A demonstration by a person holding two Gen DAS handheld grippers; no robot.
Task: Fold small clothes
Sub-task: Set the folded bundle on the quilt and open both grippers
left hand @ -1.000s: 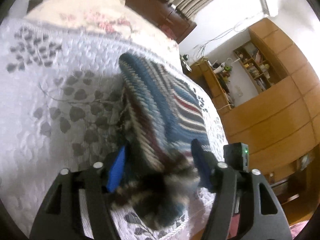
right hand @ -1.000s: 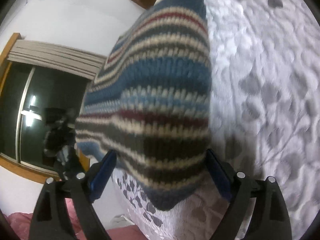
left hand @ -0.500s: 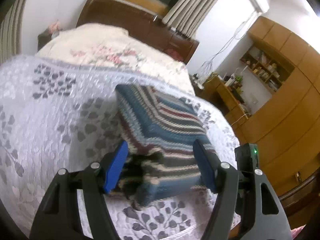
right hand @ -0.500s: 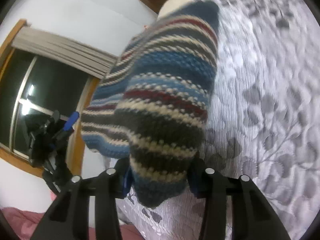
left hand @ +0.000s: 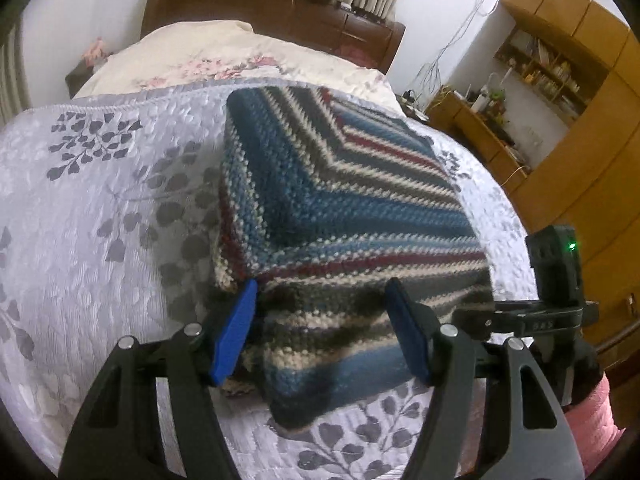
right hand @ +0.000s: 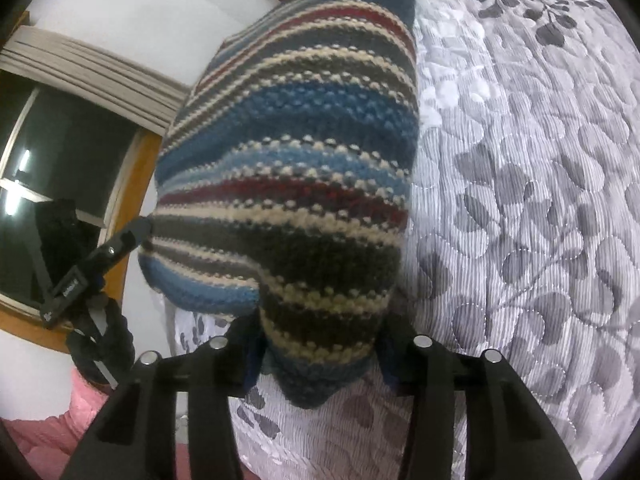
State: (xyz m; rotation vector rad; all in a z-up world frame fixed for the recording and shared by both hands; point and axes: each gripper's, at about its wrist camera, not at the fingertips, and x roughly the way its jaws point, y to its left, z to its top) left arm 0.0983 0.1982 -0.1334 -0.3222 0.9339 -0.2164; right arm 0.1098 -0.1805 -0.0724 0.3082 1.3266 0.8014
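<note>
left gripper [left hand: 324,332]: sitting low over the bed, pointing toward the headboard; blue fingers [left hand: 234,332] spread wide, straddling the near edge of the knit, not pinching it
right gripper [right hand: 320,354]: coming in from the bed's side; jaws drawn in tight on a bunched corner of the knit, gripping it
striped knit garment [left hand: 340,200]: lying folded on the quilt, blue/cream/red/grey stripes meeting in a diagonal; in the right wrist view the held end is lifting into a hump [right hand: 296,168]
quilt [left hand: 100,220]: white with grey leaf print, covering the bed under the knit
edges: near edge of quilt just below the left gripper; pillow area [left hand: 224,56] and headboard [left hand: 256,4] behind
open room: wide bare quilt to the left of the knit [right hand: 532,184]
containers: shelves [left hand: 548,68] holding small items, too small to tell
</note>
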